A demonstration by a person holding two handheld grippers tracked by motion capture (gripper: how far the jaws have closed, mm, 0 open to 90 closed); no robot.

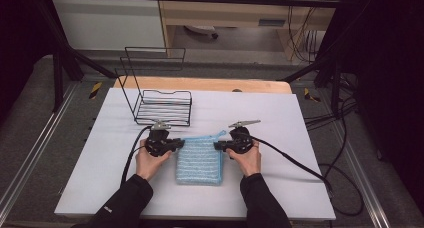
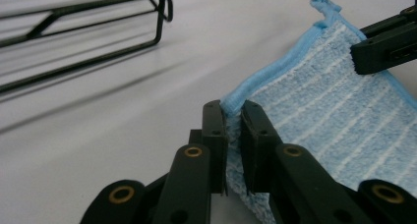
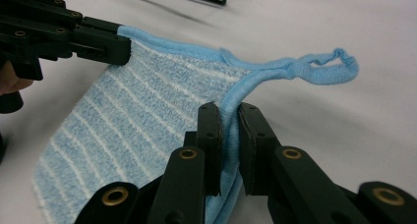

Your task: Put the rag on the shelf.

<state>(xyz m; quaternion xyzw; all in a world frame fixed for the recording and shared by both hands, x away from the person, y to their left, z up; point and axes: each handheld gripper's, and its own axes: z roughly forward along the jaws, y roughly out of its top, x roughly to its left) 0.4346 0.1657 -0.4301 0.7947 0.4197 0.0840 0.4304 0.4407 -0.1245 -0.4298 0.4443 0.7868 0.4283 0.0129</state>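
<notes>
A light blue striped towel (image 1: 199, 160) lies on the white table (image 1: 100, 153), with a hanging loop (image 3: 324, 67) at its far right corner. My left gripper (image 1: 176, 144) is shut on the towel's far left corner (image 2: 235, 106); its pads pinch the blue hem. On the far right edge near the loop, my right gripper (image 1: 220, 145) is shut on the towel (image 3: 147, 106) as well, the hem (image 3: 230, 108) clamped between its pads. Each gripper shows in the other's view: the right one (image 2: 388, 42) and the left one (image 3: 64, 35). The far edge is lifted slightly.
A black wire rack (image 1: 155, 95) stands on the table behind the left gripper, its base (image 2: 83, 37) close by. Cables trail from both grippers off the table's sides. Bare table surface lies left, right and in front of the towel.
</notes>
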